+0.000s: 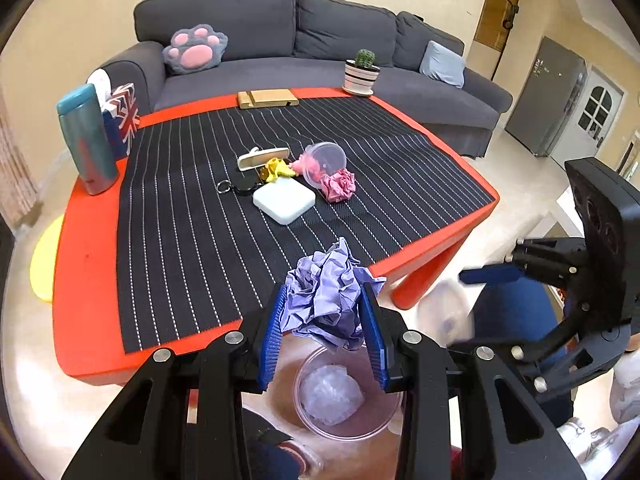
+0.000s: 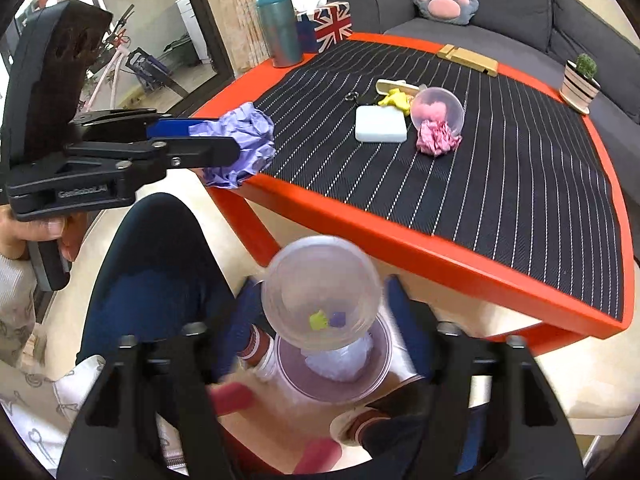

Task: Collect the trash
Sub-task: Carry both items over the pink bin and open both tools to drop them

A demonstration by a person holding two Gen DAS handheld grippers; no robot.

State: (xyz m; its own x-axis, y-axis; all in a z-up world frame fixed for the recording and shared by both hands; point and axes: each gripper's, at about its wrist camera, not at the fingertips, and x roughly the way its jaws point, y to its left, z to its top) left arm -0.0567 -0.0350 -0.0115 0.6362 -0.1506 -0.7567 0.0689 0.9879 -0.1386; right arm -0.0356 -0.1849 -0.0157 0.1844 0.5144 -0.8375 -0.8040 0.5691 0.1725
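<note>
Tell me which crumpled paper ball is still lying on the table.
The pink paper ball, beside the tipped clear cup. The purple paper ball is clamped in the left tool.

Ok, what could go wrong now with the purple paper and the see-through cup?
The clear cup sits loose between the right gripper's open jaws, off-centre over the bin; it might clip the rim and roll away. The purple paper in the left gripper is by the table corner, not over the bin, so dropped now it would likely miss. A foot beside the bin could knock it.
</note>
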